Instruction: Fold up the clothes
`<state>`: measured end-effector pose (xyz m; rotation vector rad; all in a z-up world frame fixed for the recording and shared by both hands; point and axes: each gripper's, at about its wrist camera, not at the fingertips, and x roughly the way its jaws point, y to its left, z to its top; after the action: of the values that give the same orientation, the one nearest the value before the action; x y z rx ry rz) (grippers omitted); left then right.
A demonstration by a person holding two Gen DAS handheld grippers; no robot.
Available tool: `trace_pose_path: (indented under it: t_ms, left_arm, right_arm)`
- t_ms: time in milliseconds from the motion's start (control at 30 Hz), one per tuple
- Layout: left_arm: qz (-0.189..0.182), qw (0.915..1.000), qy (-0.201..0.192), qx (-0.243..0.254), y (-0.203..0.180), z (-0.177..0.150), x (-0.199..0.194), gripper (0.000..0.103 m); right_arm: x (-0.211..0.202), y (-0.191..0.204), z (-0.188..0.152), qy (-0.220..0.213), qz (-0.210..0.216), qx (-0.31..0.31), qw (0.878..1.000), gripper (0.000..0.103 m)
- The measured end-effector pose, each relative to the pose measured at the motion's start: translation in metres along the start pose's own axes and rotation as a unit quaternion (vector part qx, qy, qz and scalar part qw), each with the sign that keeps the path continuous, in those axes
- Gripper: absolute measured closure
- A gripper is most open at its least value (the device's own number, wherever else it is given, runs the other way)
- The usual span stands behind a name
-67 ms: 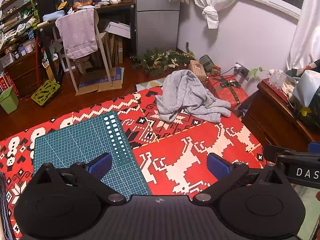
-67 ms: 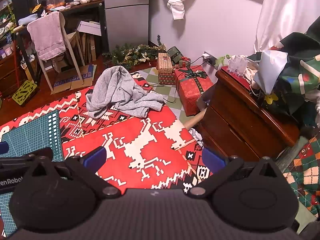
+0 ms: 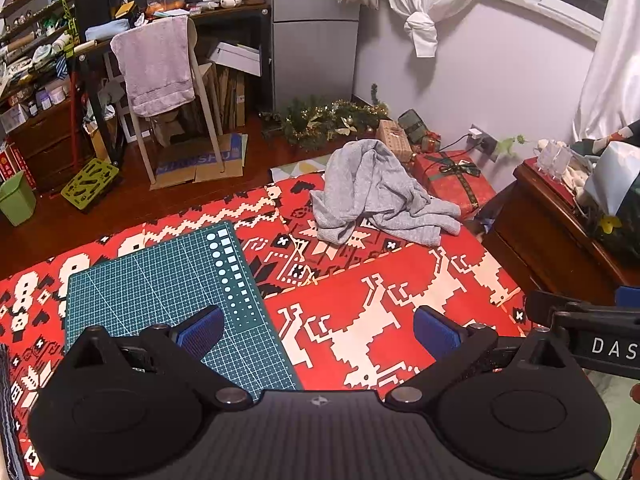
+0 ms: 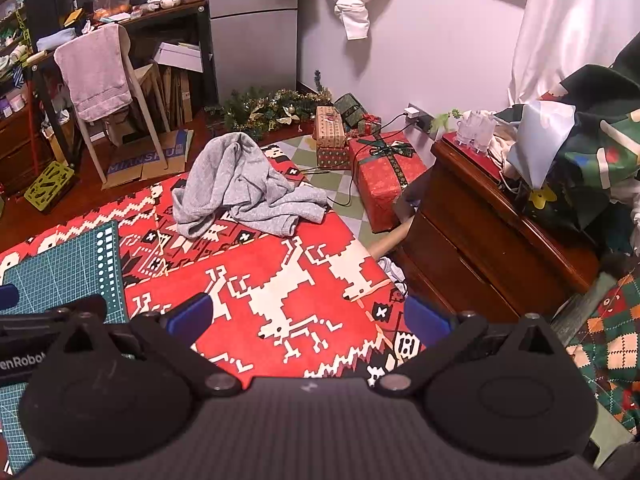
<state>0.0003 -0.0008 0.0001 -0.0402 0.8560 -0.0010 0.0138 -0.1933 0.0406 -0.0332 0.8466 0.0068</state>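
Left claw (image 3: 318,330): fingers spread wide, nothing between the blue pads (image 3: 200,330). It hangs above the red patterned blanket (image 3: 400,300), left pad over the green cutting mat (image 3: 160,280), right pad over the red and white print.

Right claw (image 4: 306,316): also spread wide, empty, above the same blanket (image 4: 280,280), just to the right of the left claw; part of each claw shows at the edge of the other's view.

Grey garment (image 3: 376,192): crumpled in a heap at the far end of the blanket, well ahead of both claws, no contact. From the left claw it sits ahead and slightly right; from the right claw (image 4: 244,188) ahead and slightly left. One sleeve or edge trails toward the blanket's right side.

Surface: blanket lies flat, mat on its near left part.

Beyond the garment: wrapped red gift box with green ribbon (image 4: 384,172), smaller gift boxes, a garland (image 4: 272,110) along the wall. Right of the claws: dark wooden cabinet (image 4: 480,232) with clutter on top. Far left: chair with a pink towel (image 3: 158,68) draped over its back, cluttered desk and shelves, grey fridge (image 3: 314,32), knotted white curtain (image 3: 424,20).
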Motion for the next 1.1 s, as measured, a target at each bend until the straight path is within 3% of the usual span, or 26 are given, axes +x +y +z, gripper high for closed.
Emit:
trace_pose_path:
  t_ms: [1100]
  left_arm:
    - [-0.004, 0.9997, -0.022, -0.009, 0.007, -0.007, -0.014, 0.001]
  right_arm:
    - [-0.007, 0.001, -0.005, 0.005, -0.002, -0.009, 1.0, 0.0]
